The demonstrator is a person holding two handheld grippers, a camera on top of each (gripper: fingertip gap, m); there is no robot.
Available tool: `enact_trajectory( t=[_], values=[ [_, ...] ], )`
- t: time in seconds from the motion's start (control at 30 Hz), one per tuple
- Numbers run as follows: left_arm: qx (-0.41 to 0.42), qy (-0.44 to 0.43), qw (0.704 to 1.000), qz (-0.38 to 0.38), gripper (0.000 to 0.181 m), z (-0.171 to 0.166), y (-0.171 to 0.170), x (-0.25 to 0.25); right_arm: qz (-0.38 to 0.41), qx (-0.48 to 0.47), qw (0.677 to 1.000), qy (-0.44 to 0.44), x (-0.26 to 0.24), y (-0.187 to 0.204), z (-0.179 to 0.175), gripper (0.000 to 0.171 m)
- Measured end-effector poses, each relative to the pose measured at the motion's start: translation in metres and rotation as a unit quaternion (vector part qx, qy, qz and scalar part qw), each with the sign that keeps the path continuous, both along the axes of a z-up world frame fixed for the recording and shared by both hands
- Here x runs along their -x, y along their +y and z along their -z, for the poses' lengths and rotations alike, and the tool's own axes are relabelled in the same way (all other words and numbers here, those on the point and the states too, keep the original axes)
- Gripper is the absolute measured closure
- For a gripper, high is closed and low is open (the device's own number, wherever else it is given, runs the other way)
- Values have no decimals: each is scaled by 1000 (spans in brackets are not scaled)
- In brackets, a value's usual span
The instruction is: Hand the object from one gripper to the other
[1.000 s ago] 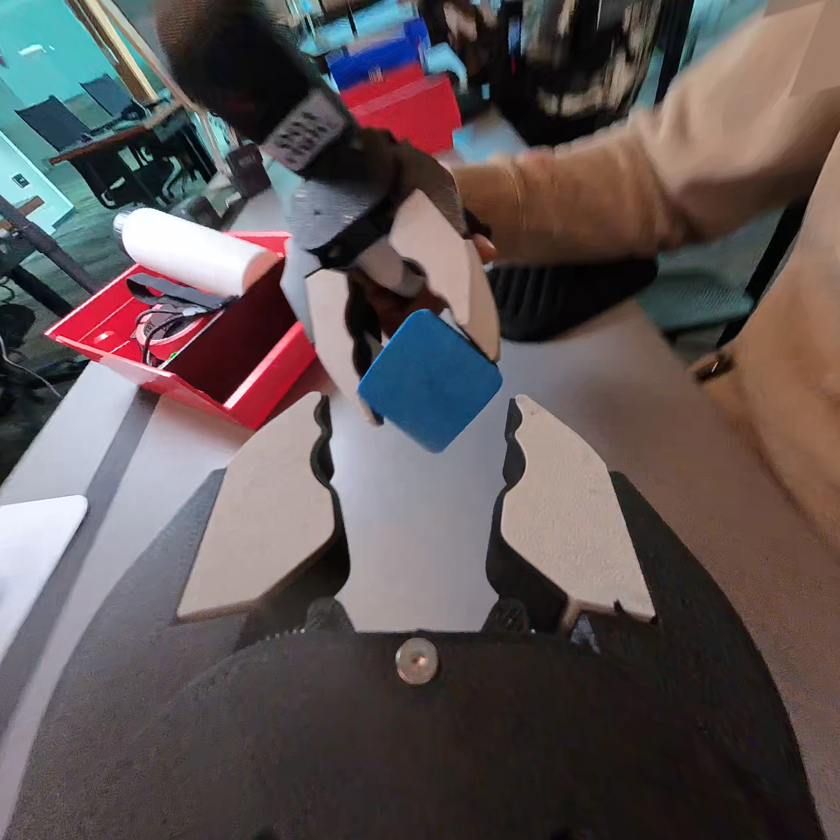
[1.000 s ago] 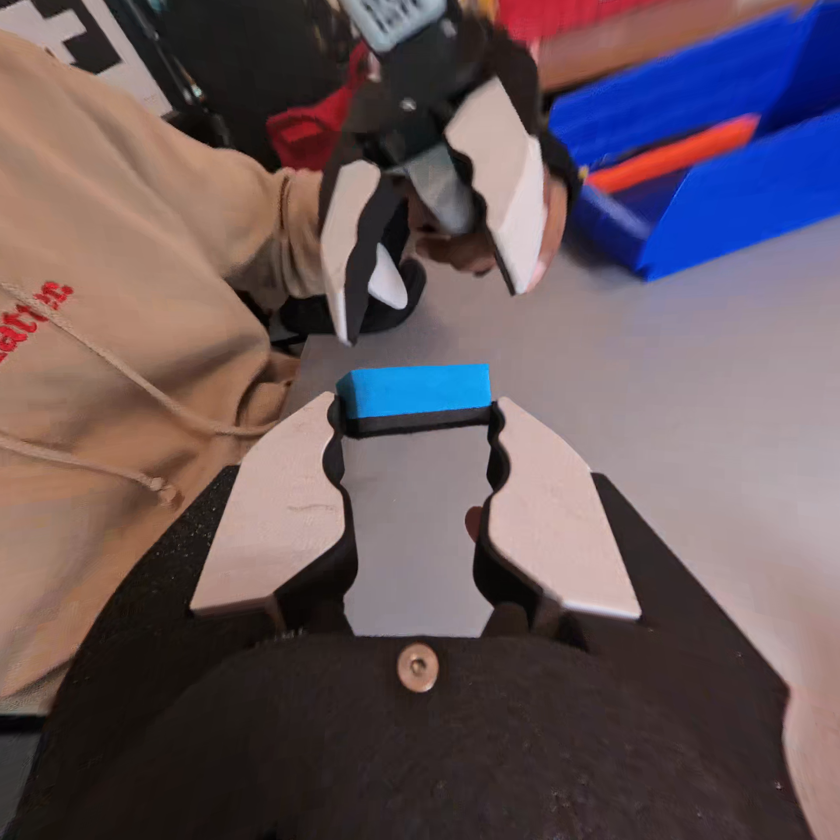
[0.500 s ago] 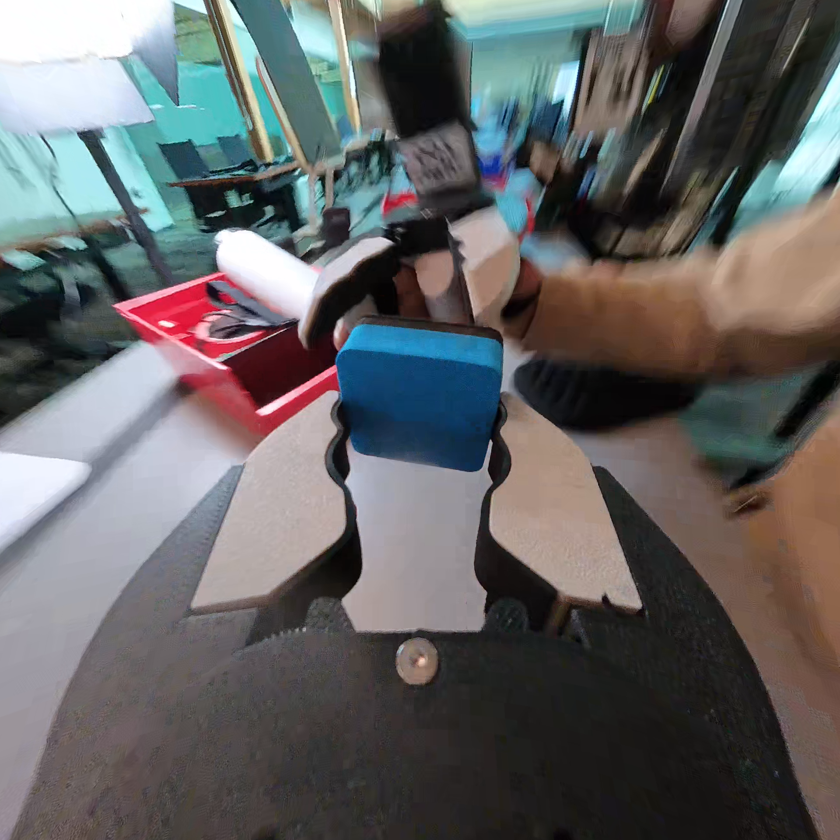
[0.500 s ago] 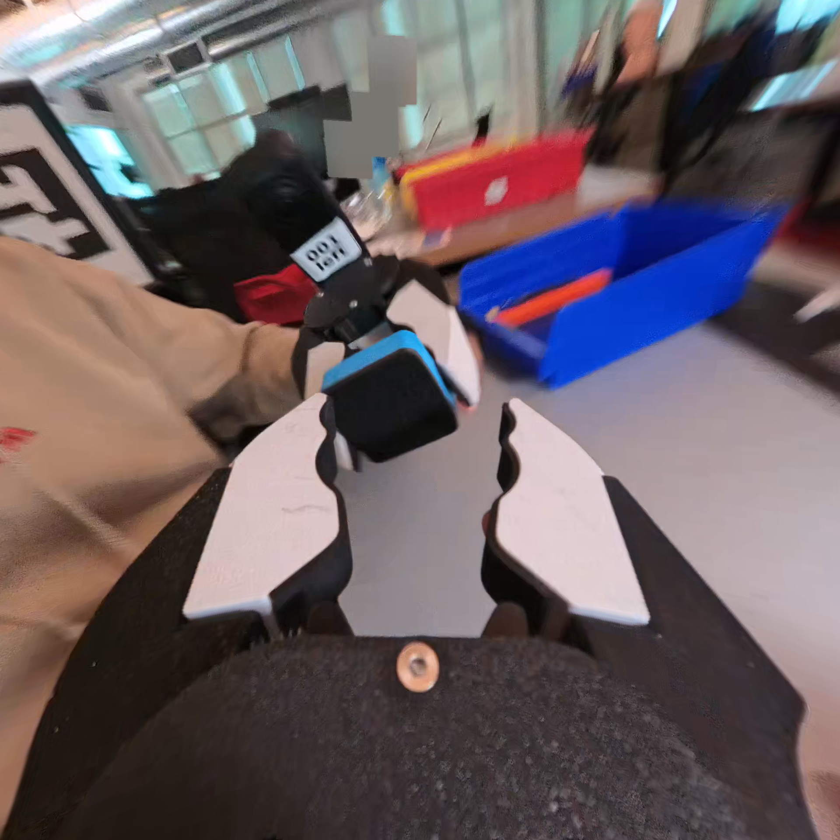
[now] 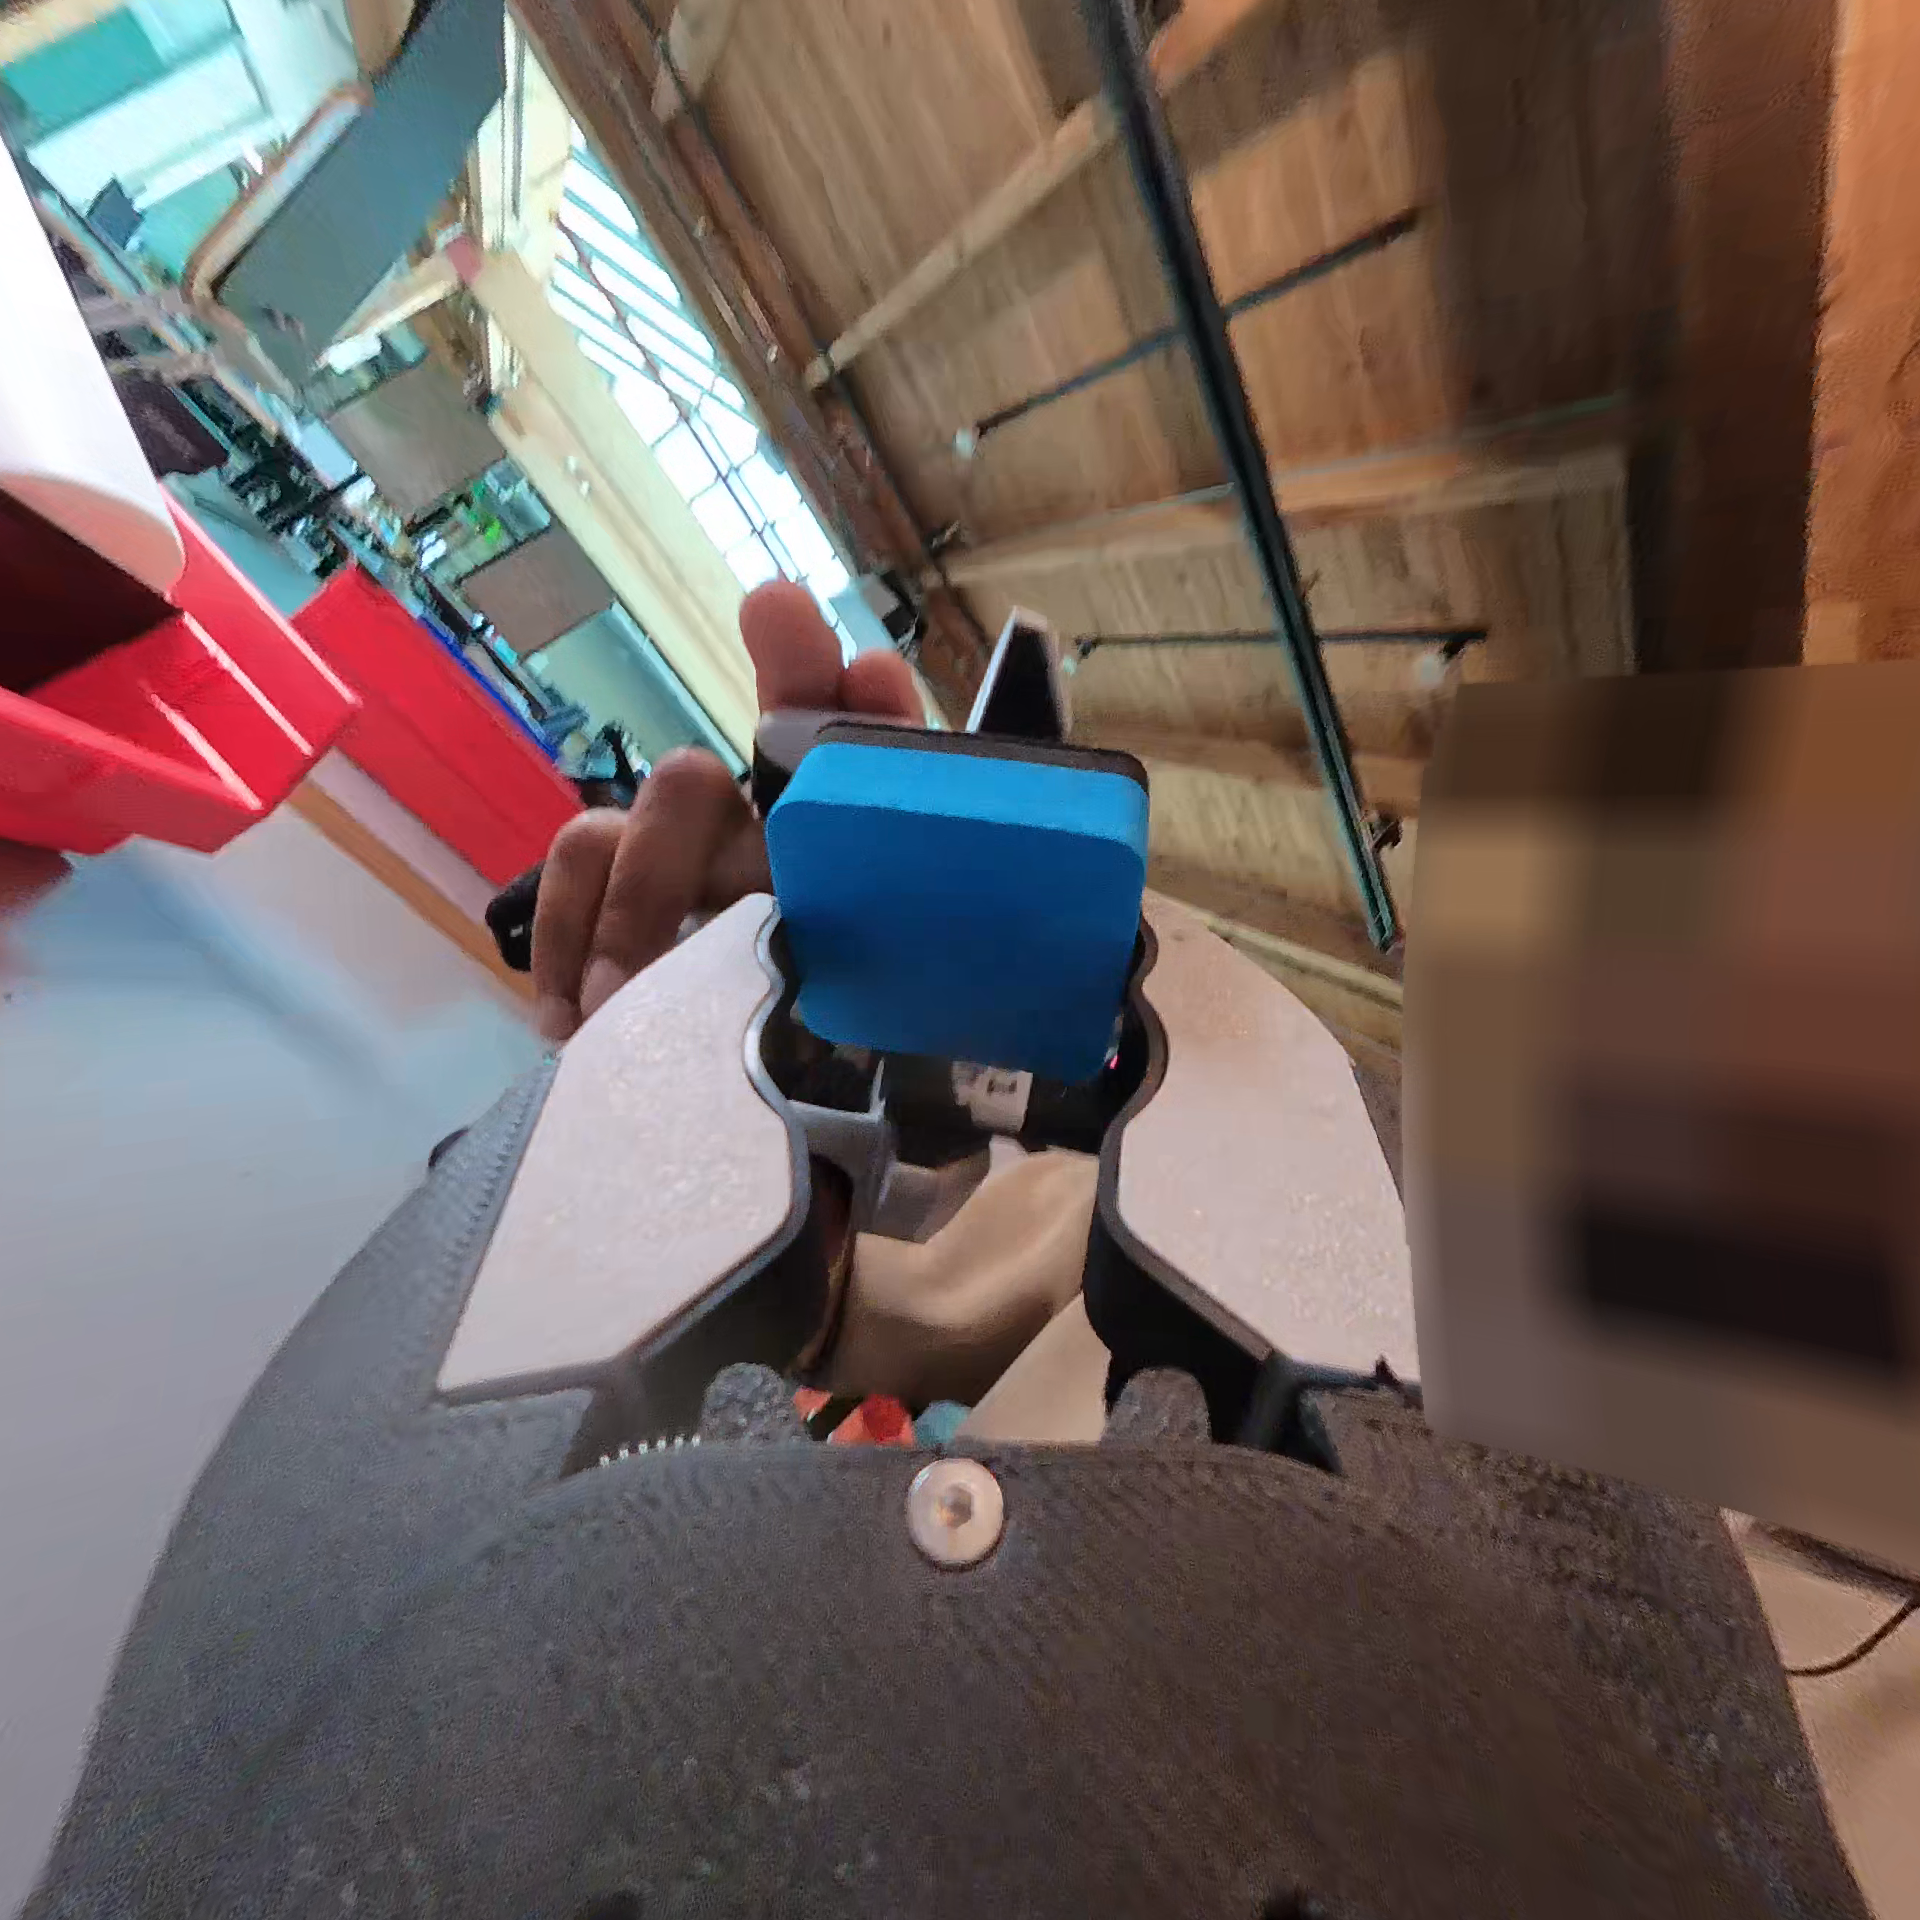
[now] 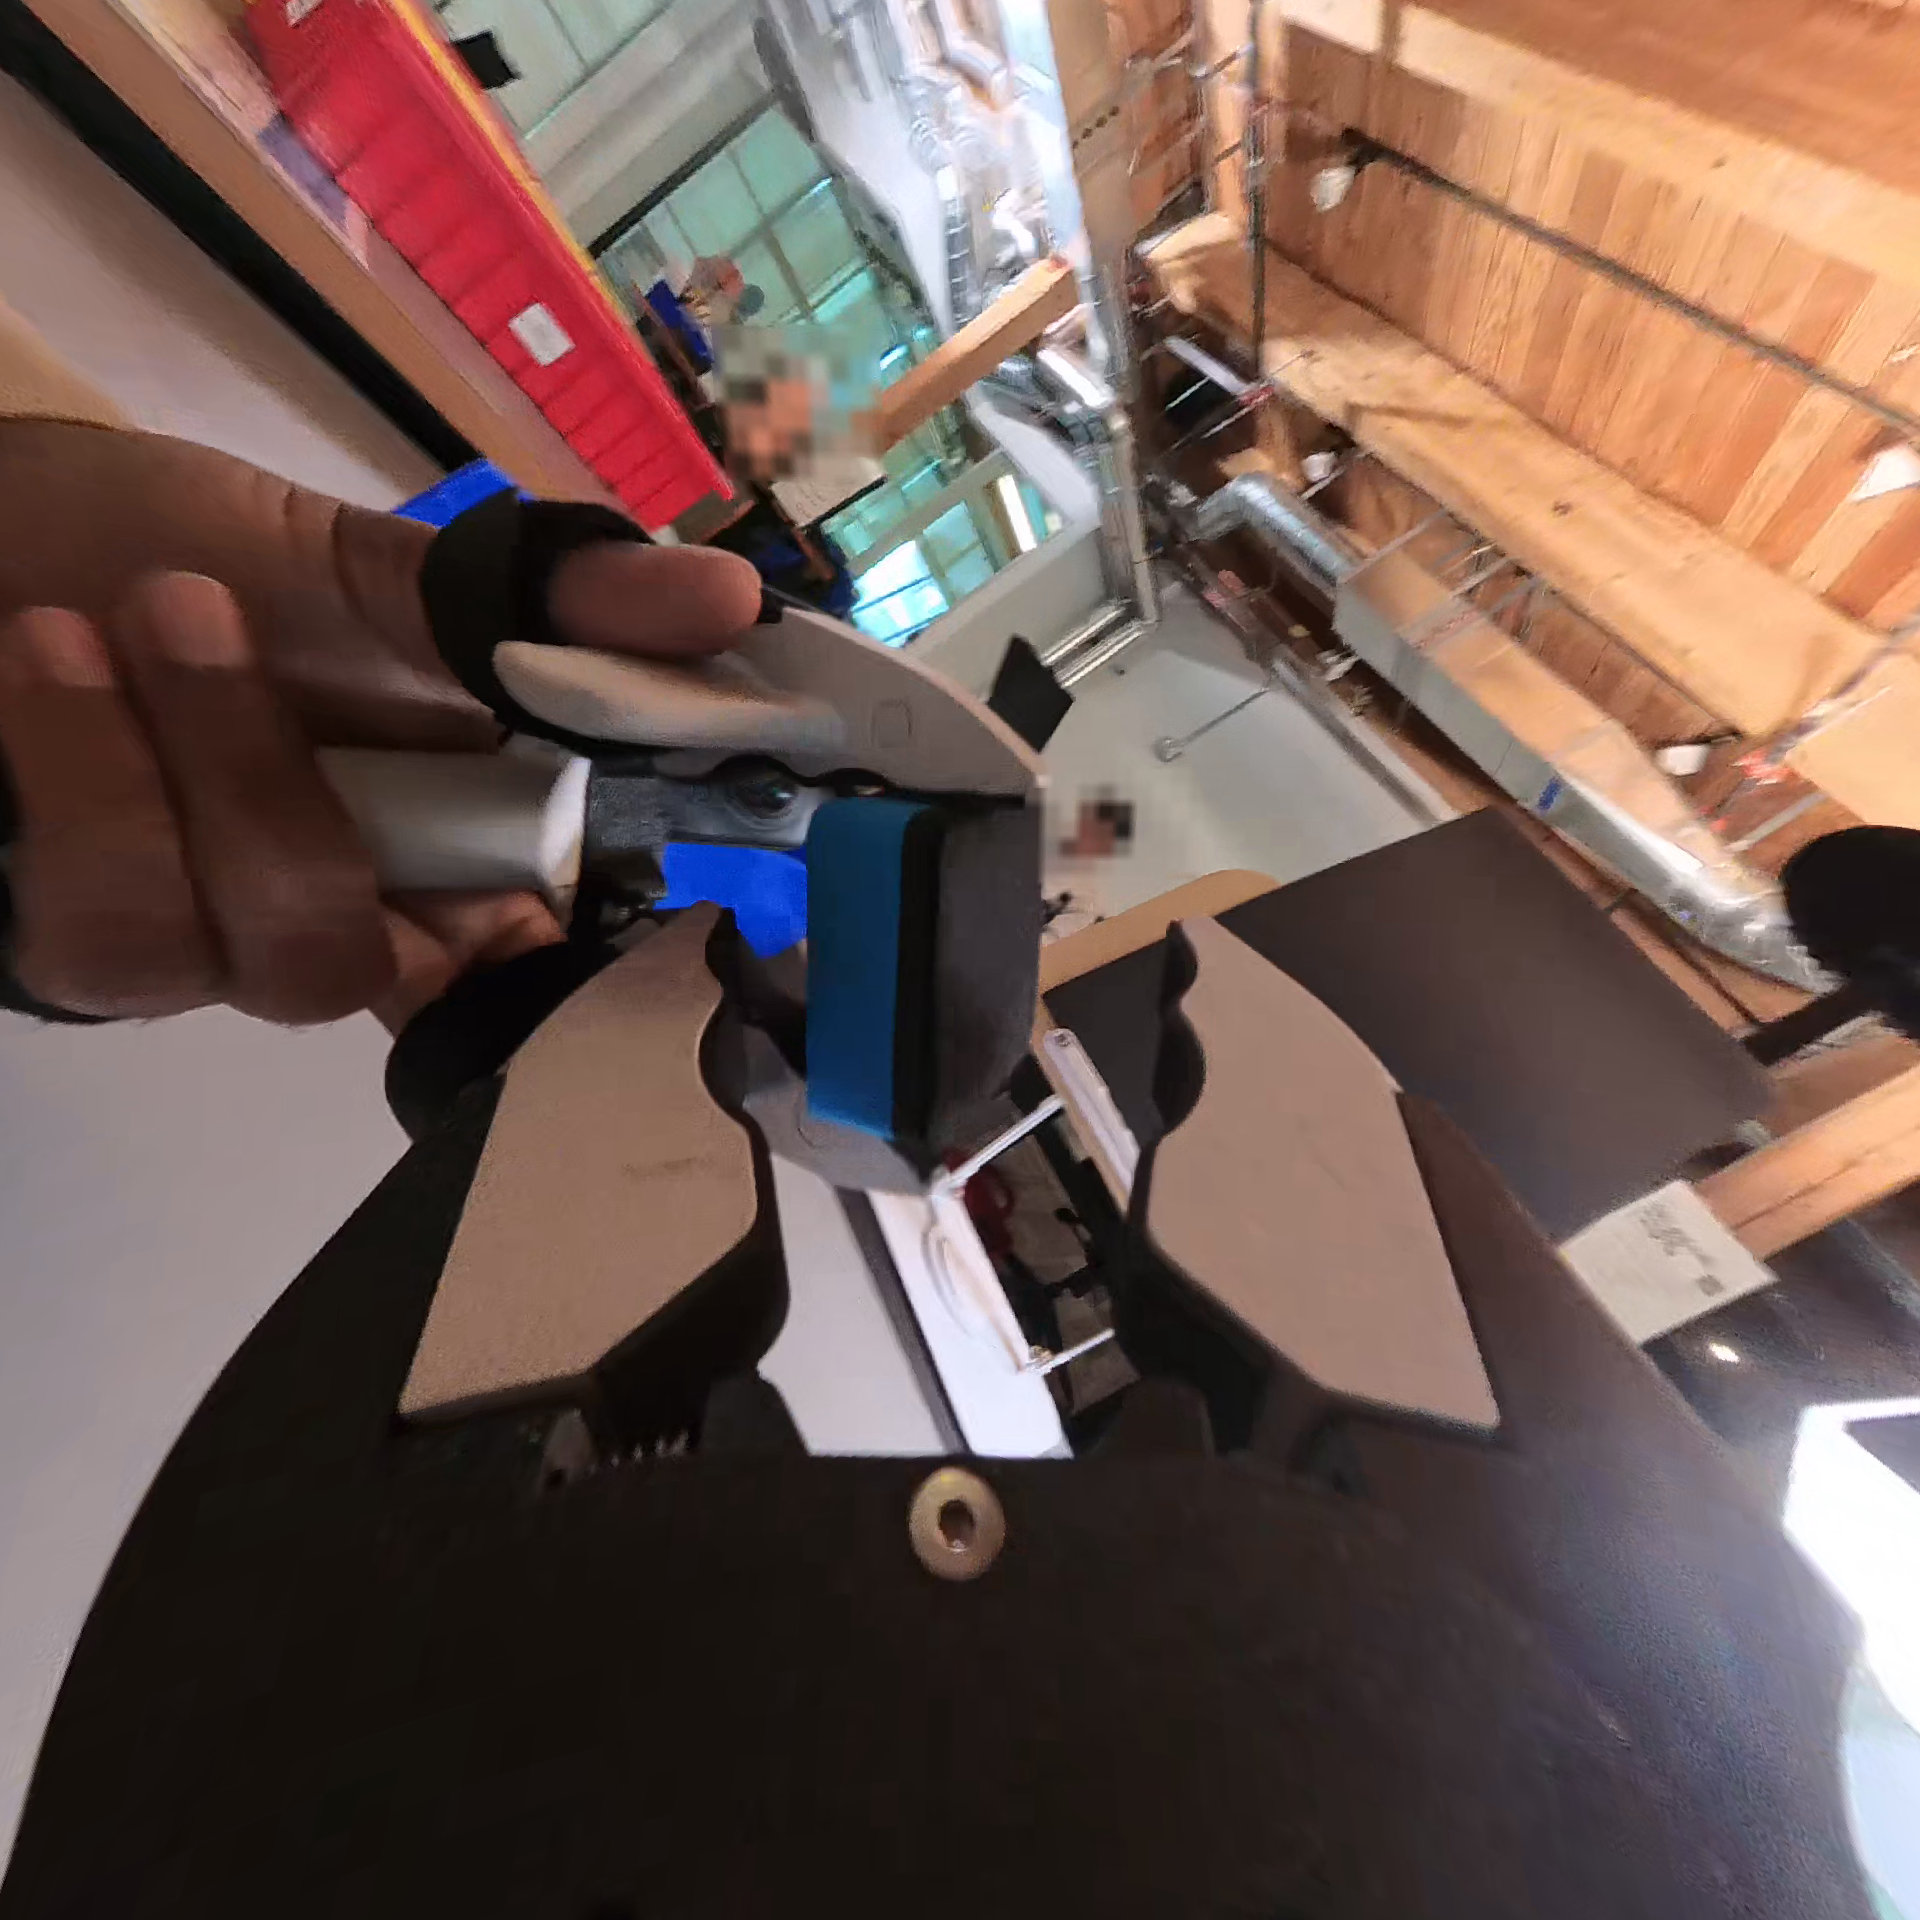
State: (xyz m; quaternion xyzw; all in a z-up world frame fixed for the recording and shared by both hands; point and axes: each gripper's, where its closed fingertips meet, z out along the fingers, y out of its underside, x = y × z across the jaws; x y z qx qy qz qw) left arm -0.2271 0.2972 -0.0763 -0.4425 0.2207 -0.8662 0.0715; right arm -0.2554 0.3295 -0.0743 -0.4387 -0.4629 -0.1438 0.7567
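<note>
A blue foam block with a black backing (image 5: 956, 894) sits between the tips of my left gripper (image 5: 956, 940), which is shut on it and holds it up in the air. In the right wrist view the same block (image 6: 914, 966) shows edge-on, pinched by the left gripper's white fingers (image 6: 831, 717) above and below it. My right gripper (image 6: 940, 925) is open, its jaws wide apart on either side of the block without touching it. A hand (image 5: 644, 883) shows behind the block.
Both views tilt up toward a wooden ceiling (image 5: 1143, 312). Red bins (image 5: 156, 727) stand at the left over a pale table top (image 5: 156, 1195). A red bin (image 6: 468, 260) and a black panel (image 6: 1455, 987) show in the right wrist view. Left and right tips are no more than a few centimetres apart.
The block passed from my right gripper to my left: the left shut on it, the right opened. Both grippers have since tilted upward, still close together.
</note>
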Motion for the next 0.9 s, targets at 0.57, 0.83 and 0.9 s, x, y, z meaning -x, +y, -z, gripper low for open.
enact_trajectory(
  t=[0.57,0.83,0.9],
  values=[
    [-498,138,851,-99,114,31,8,12,-130,374,918,28,-22,-14,41,122],
    [-691,150,702,-91,143,67,-20,6,-229,656,718,27,-9,-54,101,122],
    [-672,158,720,-73,159,75,-23,4,-228,658,717,10,-2,-57,107,123]
  ],
)
